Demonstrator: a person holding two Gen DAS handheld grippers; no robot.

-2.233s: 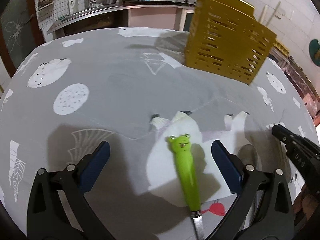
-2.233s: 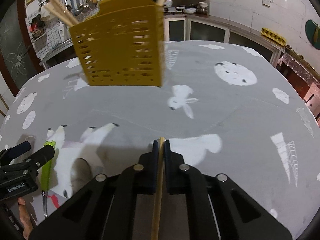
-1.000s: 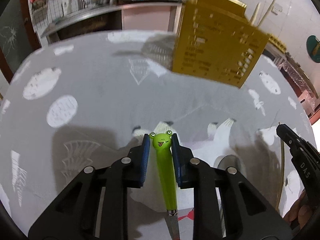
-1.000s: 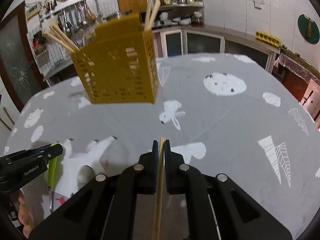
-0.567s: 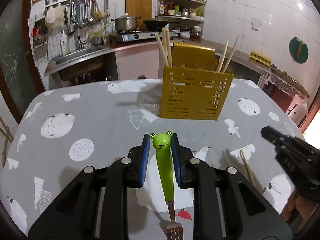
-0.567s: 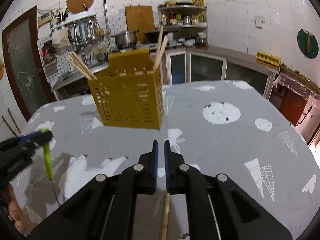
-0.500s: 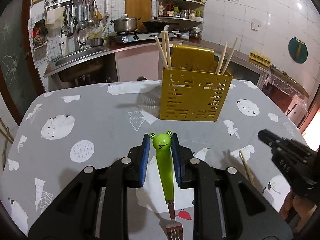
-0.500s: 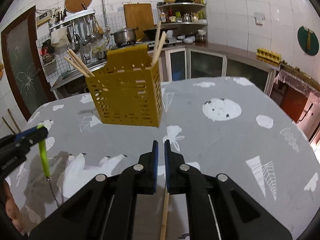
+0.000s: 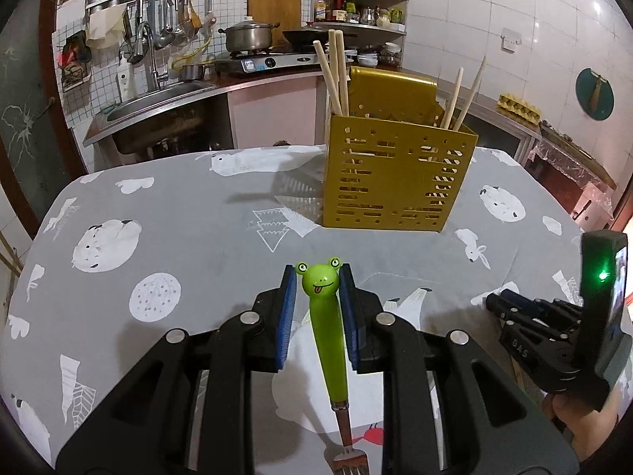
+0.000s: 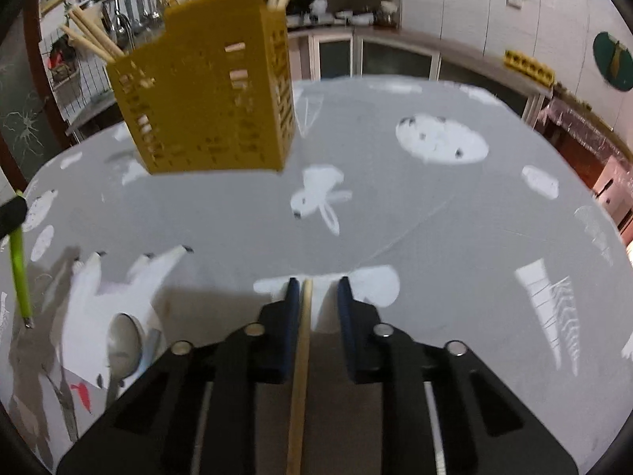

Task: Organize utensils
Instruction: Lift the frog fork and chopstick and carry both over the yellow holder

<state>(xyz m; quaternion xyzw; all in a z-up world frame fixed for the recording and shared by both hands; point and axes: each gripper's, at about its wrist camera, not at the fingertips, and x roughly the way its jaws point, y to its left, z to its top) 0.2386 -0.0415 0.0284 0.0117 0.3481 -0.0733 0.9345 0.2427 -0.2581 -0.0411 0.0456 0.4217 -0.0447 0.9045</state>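
- Frog-headed green fork (image 9: 327,336) sits clamped between the blue pads of my left gripper (image 9: 319,289), frog face up at the fingertips, handle running back toward me and the metal tines (image 9: 350,461) hanging below, clear of the tablecloth (image 9: 178,213).
- My left gripper's jaws are closed down to the width of the fork handle, pressing it from both sides.
- Straight ahead of my left gripper, well apart from it, stands the yellow slotted utensil holder (image 9: 397,176) with wooden chopsticks (image 9: 336,75) sticking up out of it at both ends.
- My right gripper (image 10: 316,287) is off to the right of the left one and lower, near the cloth.
- Its jaws stand partly apart, with a single chopstick (image 10: 300,364) lying between them, close against the left pad and with a clear gap to the right pad; I cannot tell whether the left pad touches it.
- Ahead and to the left of my right gripper is the same yellow holder, blurred in this view.
- Left of my right gripper, on the cloth, lies a metal spoon (image 10: 123,342); farther left the green fork hangs from my left gripper.
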